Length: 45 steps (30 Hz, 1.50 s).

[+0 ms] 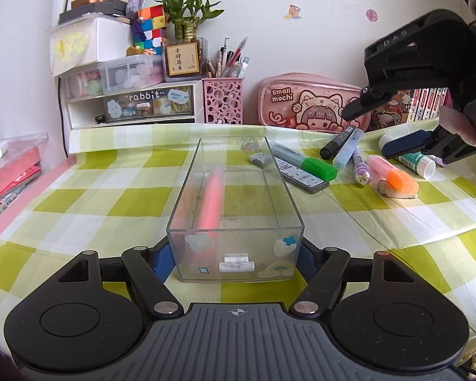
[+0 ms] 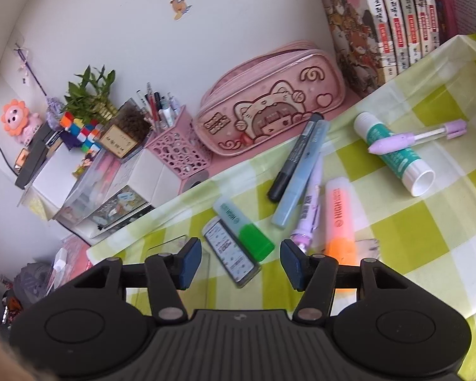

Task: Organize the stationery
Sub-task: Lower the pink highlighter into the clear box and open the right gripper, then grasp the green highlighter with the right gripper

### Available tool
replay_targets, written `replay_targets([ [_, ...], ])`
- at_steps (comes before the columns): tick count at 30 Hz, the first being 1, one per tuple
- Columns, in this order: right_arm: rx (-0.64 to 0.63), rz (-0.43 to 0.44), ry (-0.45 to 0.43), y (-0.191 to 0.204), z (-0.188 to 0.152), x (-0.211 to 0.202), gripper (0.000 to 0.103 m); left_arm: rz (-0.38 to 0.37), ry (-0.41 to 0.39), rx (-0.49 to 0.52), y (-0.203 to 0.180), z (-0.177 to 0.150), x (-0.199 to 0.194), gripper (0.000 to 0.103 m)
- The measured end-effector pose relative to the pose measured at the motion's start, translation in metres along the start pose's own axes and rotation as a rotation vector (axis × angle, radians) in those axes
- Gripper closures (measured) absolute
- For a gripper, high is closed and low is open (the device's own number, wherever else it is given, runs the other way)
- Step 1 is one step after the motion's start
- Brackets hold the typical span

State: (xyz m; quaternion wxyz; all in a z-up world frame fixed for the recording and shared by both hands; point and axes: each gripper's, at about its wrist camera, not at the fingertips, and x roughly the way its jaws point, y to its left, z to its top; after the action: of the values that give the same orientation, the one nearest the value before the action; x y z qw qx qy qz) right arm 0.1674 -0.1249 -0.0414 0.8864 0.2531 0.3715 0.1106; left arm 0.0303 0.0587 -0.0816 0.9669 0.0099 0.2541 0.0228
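- Holding the clear box (image 1: 234, 209) at lower centre, your left gripper (image 1: 234, 255) clamps its near end.
- Your right gripper (image 2: 241, 262), half-open and empty, hovers nearest the green highlighter (image 2: 244, 228), whose long axis runs diagonally between its fingers.

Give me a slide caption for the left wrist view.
Left claw steadies a clear box holding one pink pen; markers lie loose beside it.
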Motion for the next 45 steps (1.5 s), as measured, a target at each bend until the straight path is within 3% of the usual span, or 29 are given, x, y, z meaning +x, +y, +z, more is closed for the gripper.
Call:
replay_targets([
  [8,-0.008,-0.031,-0.008,-0.013,-0.002,0.012,0.044,0.000,0.000,0.000,0.000,0.000,0.000,0.030],
  [16,-0.090,-0.005,-0.003,0.010,0.000,0.029,0.045,0.001,-0.001,0.000,0.000,0.000,0.000,0.030],
  [18,-0.138,0.000,0.004,0.020,-0.001,0.037,0.053,0.000,0.000,0.001,0.001,0.001,0.000,0.030],
  [23,-0.176,-0.022,0.028,0.025,-0.004,0.058,0.061,0.000,-0.001,0.000,0.001,0.001,0.001,0.030],
  [28,-0.225,-0.084,0.038,0.023,-0.004,0.073,0.073,0.002,0.000,0.000,0.000,0.001,0.001,0.030],
  [32,-0.229,-0.071,0.027,0.020,-0.006,0.070,0.075,0.002,-0.001,0.000,0.000,0.001,0.001,0.030],
  [45,-0.142,-0.116,0.106,0.010,-0.031,0.024,0.078,0.001,-0.001,0.000,0.000,0.001,0.001,0.030],
])
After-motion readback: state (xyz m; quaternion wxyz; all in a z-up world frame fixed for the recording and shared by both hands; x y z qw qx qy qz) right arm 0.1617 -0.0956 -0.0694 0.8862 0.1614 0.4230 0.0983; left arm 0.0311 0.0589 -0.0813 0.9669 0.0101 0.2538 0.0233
